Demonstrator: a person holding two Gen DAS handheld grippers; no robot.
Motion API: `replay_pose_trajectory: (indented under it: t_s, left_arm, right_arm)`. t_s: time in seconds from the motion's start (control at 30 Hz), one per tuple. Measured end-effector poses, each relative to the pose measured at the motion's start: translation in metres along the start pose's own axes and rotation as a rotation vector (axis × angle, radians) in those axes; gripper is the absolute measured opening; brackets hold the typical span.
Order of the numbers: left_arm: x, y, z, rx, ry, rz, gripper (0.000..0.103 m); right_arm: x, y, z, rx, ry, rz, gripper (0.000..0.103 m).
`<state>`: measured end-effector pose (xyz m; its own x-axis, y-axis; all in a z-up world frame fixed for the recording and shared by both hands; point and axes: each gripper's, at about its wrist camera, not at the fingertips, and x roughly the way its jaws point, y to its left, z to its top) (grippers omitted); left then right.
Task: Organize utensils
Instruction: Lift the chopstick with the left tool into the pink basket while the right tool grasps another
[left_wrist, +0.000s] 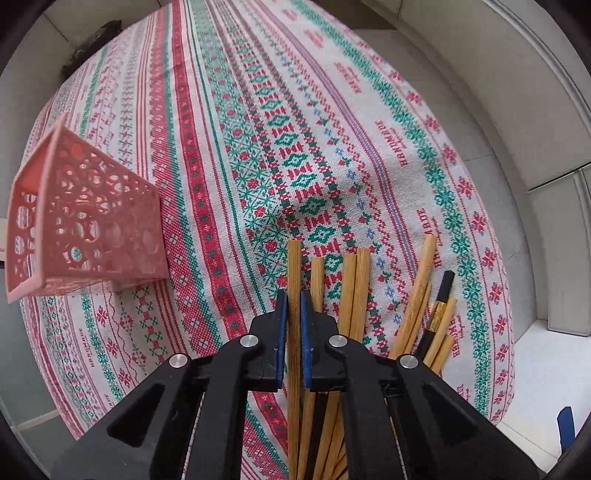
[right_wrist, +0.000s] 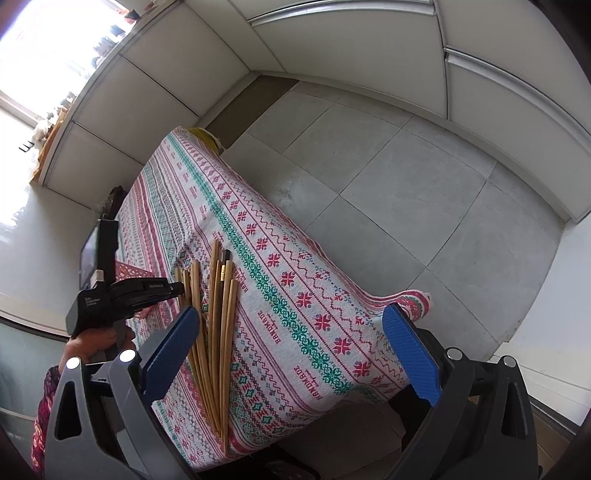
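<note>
The job looks barely started. A loose fan of wooden chopsticks (left_wrist: 351, 295) lies on the cloth-covered counter (left_wrist: 229, 155), with one black, gold-banded chopstick (left_wrist: 439, 306) among those at the right. The pink perforated holder (left_wrist: 85, 218) stands well apart to the left; what shows of its inside through the lattice looks empty, though the view into it is poor.

The left tongs (left_wrist: 293, 302) are narrowed around a single wooden stick (left_wrist: 294, 266), its shaft running between the blue pads (left_wrist: 281, 332); whether they press it firmly or only bracket it is hard to tell. The right tongs (right_wrist: 295, 354) hang wide apart over the near edge of the counter, holding nothing.

Every chopstick has yet to reach the holder, so nearly all the sorting remains.
</note>
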<state>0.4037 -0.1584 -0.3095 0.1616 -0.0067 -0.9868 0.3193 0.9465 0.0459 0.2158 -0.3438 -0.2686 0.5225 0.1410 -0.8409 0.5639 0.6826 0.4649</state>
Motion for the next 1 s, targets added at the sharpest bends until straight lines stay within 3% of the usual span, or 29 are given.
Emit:
replay_pose_trajectory:
  t_s: [0.07,0.17,0.23,0.27,0.33,0.37,0.53,0.77,1.0]
  left_arm:
    - [-0.02,-0.001,-0.014,0.031,-0.074,-0.021,0.006]
    - [-0.052,0.0,-0.042,0.071,-0.158,-0.093,0.006]
    - [-0.071,0.005,-0.061,0.082,-0.206,-0.14,0.006]
    - [-0.077,0.009,-0.072,0.08,-0.227,-0.161,0.006]
    - [-0.089,0.019,-0.094,0.063,-0.263,-0.207,0.006]
    - [-0.099,0.022,-0.105,0.053,-0.278,-0.227,0.006]
    - [-0.117,0.053,-0.129,-0.005,-0.361,-0.311,0.006]
    - [-0.154,0.077,-0.146,-0.021,-0.438,-0.385,0.006]
    - [-0.17,0.081,-0.152,-0.022,-0.481,-0.424,0.006]
  right_arm:
    - [0.013,0.006,0.002,0.016,0.054,-0.008,0.096]
    - [0.049,0.012,0.01,0.117,0.221,0.032,0.096]
    - [0.077,0.017,0.014,0.205,0.335,0.065,0.087]
    - [0.09,0.022,0.016,0.214,0.381,0.054,0.074]
    - [0.108,0.034,0.021,0.181,0.418,-0.018,0.064]
    - [0.116,0.039,0.021,0.161,0.429,-0.063,0.056]
    - [0.131,0.058,0.028,0.174,0.419,-0.121,0.054]
    - [0.141,0.083,0.022,0.113,0.388,-0.236,0.029]
    - [0.148,0.107,0.014,0.076,0.351,-0.309,0.027]
